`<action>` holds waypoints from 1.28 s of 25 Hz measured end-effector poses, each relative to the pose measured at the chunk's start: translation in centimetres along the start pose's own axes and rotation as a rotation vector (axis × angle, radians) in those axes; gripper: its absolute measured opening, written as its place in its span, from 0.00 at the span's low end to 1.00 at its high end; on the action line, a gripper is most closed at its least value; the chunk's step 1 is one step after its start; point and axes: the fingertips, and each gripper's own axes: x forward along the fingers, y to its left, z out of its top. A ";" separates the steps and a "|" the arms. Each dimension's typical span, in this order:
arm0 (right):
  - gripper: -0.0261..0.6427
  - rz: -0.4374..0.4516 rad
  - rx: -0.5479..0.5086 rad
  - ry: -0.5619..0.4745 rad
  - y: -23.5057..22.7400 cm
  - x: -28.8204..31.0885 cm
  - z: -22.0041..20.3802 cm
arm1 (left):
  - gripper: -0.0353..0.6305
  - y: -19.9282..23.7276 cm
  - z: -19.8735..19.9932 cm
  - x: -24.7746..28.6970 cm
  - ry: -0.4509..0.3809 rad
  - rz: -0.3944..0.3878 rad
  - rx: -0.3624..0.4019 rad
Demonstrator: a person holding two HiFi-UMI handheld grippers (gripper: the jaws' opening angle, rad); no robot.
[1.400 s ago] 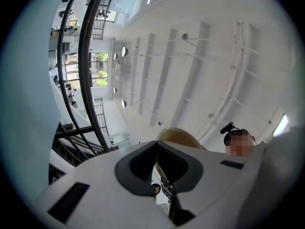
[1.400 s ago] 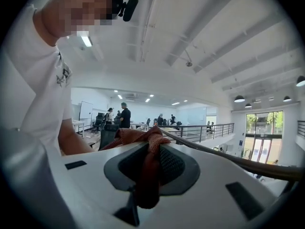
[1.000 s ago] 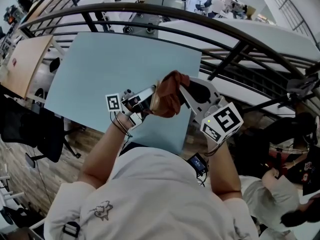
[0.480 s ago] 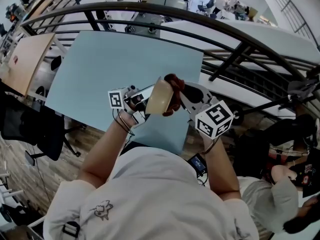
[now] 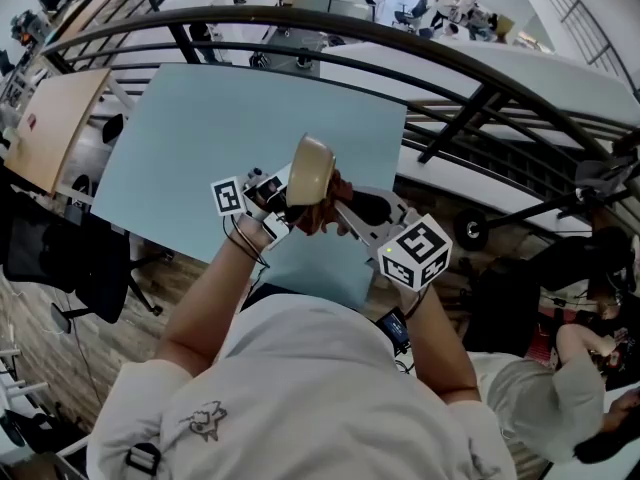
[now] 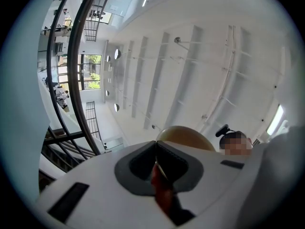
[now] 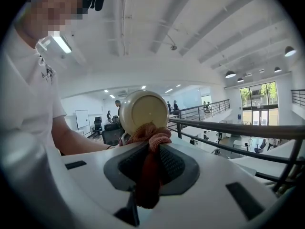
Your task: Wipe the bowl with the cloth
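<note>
The left gripper's (image 6: 157,165) jaws pinch the rim of the bowl (image 5: 309,168), tilted over the desk (image 5: 220,128). The right gripper's (image 7: 150,150) jaws clamp the cloth (image 7: 151,133), its bunched end touching the bowl's outside just beyond them

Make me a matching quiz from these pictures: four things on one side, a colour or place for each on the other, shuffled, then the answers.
Things:
1. bowl
2. cloth
3. table
4. railing

Descriptions:
A. light blue, below both grippers
B. reddish-brown, pinched in the right gripper
C. tan, rim clamped in the left gripper
D. dark, curving past the table's far edge

Pairs: 1-C, 2-B, 3-A, 4-D
</note>
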 end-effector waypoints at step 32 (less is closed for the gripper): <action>0.15 -0.022 -0.012 -0.032 0.4 0.2 1.3 | 0.08 1.0 0.1 -2.7 -0.034 0.088 0.007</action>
